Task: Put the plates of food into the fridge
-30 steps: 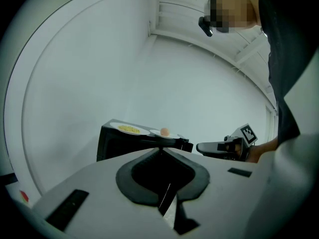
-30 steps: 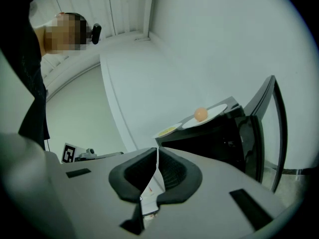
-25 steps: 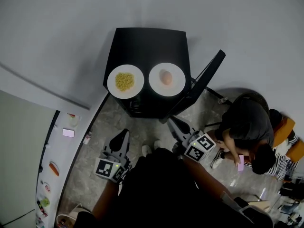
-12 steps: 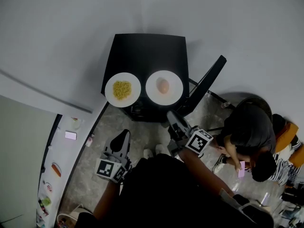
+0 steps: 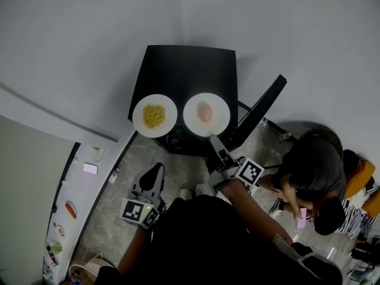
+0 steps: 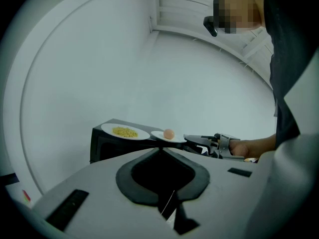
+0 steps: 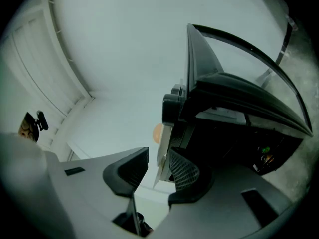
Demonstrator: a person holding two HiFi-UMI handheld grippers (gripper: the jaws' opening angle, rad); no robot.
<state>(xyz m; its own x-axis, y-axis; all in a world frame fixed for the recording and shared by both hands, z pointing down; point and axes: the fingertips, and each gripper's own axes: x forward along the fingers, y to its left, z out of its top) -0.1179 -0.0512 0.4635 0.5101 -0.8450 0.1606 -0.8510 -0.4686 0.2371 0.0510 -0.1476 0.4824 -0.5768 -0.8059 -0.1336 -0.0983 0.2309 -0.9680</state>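
Right gripper view: my right gripper [image 7: 157, 166] has just been opening, its jaws spread around the egg plate [image 7: 162, 151] rim atop the fridge [image 5: 184, 70]. The yellow-food plate [image 5: 141, 123] sits at its 9 o'clock. My left gripper [image 5: 155, 170] is pressed together, empty.

No lettering, label, brand or number can be read anywhere here.

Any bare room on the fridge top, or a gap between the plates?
Bare: the back half of the fridge top, behind both plates. Crowded: the front edge, where the yellow-food plate and the round-food plate sit side by side, barely apart. The right hand-held gripper has just opened its jaws around the round-food plate's rim.
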